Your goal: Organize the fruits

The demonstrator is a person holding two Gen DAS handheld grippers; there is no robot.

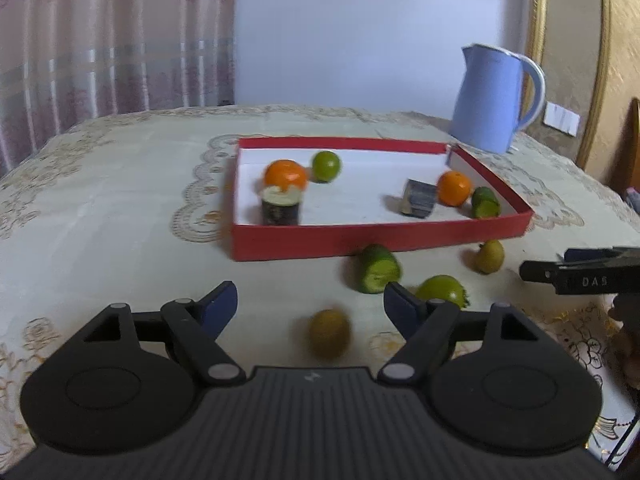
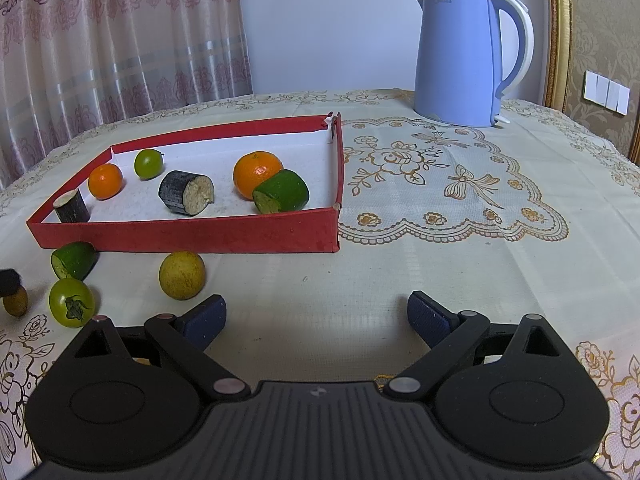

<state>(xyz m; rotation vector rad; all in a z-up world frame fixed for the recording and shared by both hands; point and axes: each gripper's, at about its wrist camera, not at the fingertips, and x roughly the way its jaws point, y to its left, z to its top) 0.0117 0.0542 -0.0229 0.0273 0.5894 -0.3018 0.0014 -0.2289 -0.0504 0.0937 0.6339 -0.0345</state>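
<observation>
Six Pieces in the Red Box, Four Still Outside

Six pieces sit inside the red box [image 2: 192, 236]: two oranges [image 2: 257, 174] [image 2: 105, 181], a little green fruit [image 2: 148, 163], a green cut chunk [image 2: 282, 197] and two dark cut chunks [image 2: 186, 198] [image 2: 72, 206].

Just in front of the red box, on the lacy tablecloth [image 2: 440, 272], lie a yellow round fruit [image 2: 182, 275], another green chunk [image 2: 74, 260], a green tomato [image 2: 72, 307] and a small brownish fruit [image 1: 329, 333], which looks blurry.

Behind the red box, off to the right, stands a blue kettle [image 2: 464, 56].

Both grippers hang in front of the red box. The left gripper [image 1: 310, 302] is spread wide around nothing, with the brownish fruit just below its gap. The right gripper [image 2: 316, 318] is spread wide too, holding nothing.
</observation>
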